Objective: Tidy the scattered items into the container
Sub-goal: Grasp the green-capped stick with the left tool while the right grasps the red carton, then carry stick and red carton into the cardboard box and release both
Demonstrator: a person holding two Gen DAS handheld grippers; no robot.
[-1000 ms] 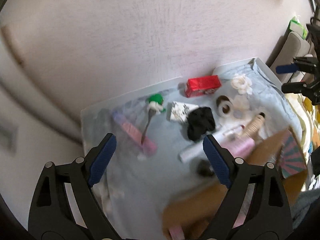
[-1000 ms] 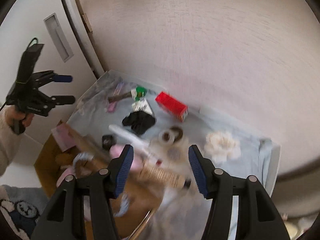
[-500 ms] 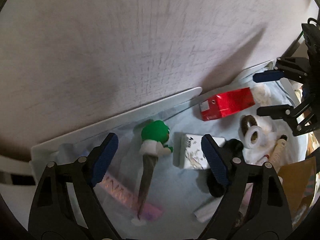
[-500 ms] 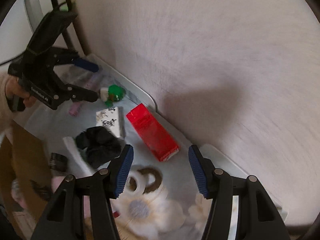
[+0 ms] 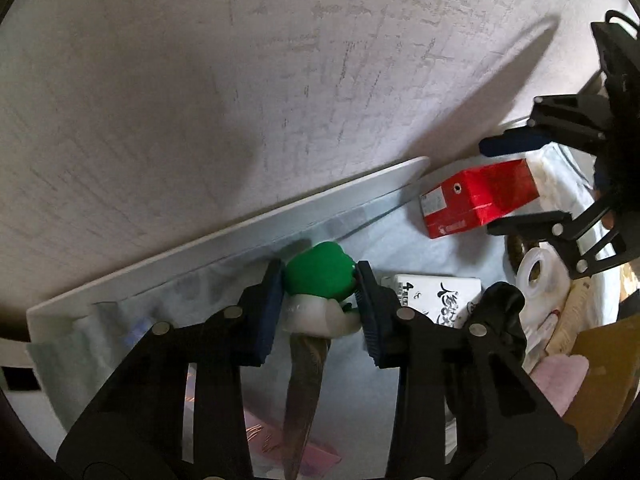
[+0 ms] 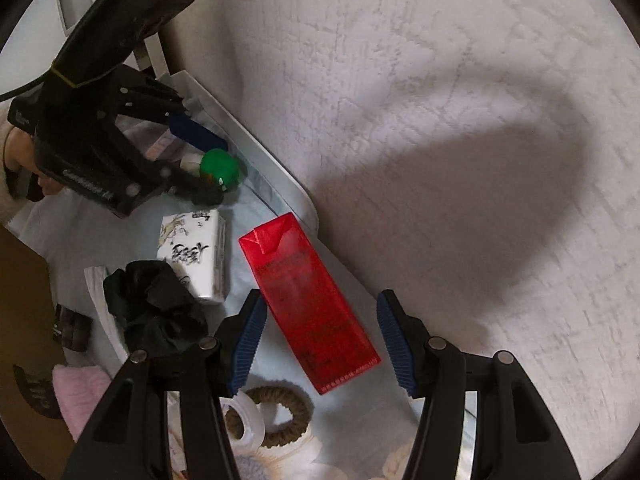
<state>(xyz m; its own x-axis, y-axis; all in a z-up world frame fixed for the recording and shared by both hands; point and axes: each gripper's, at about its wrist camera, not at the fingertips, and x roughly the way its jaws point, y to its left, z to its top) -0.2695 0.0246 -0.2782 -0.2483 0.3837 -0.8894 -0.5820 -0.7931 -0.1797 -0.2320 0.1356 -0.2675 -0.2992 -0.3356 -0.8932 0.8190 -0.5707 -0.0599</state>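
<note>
My left gripper (image 5: pixel 319 280) is shut on the green-capped toy (image 5: pixel 318 274), which has a white collar and a dark tapered shaft, near the table's back rim; it also shows in the right wrist view (image 6: pixel 218 166). My right gripper (image 6: pixel 318 332) is open, with its jaws on either side of the red carton (image 6: pixel 310 300), which lies flat on the pale blue cloth (image 6: pixel 256 216). The carton also shows in the left wrist view (image 5: pixel 478 204). A brown cardboard box (image 5: pixel 600 384) sits at the lower right.
A white printed packet (image 6: pixel 196 250), a black scrunchie (image 6: pixel 156 308), a brown hair tie (image 6: pixel 280 416), a white tape roll (image 6: pixel 244 420), a pink soft item (image 6: pixel 80 396) and a pink flat item (image 5: pixel 276 440) lie on the cloth. The wall stands right behind.
Both grippers have moved in toward the wall. My left gripper has closed on the green-capped toy. My right gripper has come down over the red carton.
</note>
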